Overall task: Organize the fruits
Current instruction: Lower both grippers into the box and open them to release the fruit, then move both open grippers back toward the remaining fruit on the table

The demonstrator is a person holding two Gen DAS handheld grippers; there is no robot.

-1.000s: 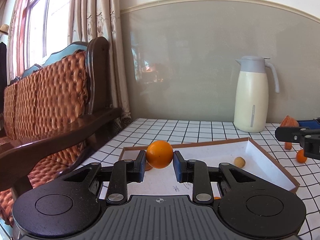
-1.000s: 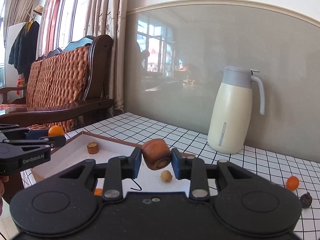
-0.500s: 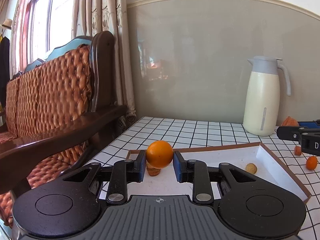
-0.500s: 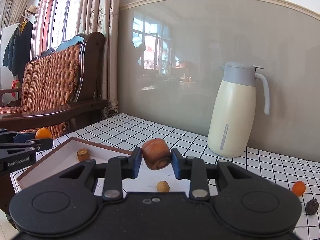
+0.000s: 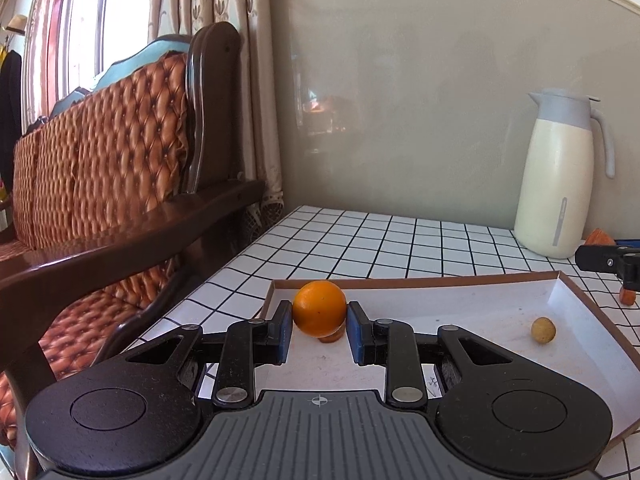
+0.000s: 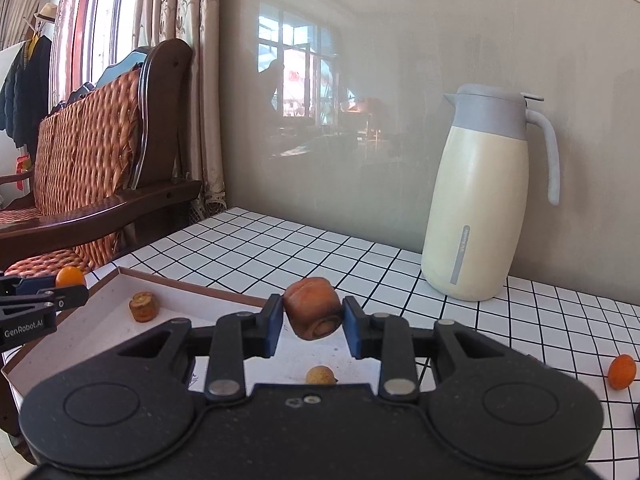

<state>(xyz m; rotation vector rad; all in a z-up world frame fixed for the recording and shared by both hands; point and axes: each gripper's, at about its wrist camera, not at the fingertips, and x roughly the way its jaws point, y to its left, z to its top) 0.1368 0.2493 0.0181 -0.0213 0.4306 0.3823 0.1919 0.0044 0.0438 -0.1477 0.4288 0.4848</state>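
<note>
Gripping an orange (image 5: 319,309), the left gripper (image 5: 319,330) hangs over the near-left corner of the tray (image 5: 472,280), directly above a small brown fruit (image 6: 143,306). Farther right, the right gripper (image 6: 313,316) clamps a reddish-brown fruit (image 6: 313,307) above the tray's far rim.

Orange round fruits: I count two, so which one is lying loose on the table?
The small orange fruit on the checked table, right of the jug. The other orange is clamped in the left gripper over the tray.

Glossy dark wood armchair (image 5: 132,232), matt black plastic tool (image 5: 319,330), smooth cream jug (image 6: 476,216)
</note>
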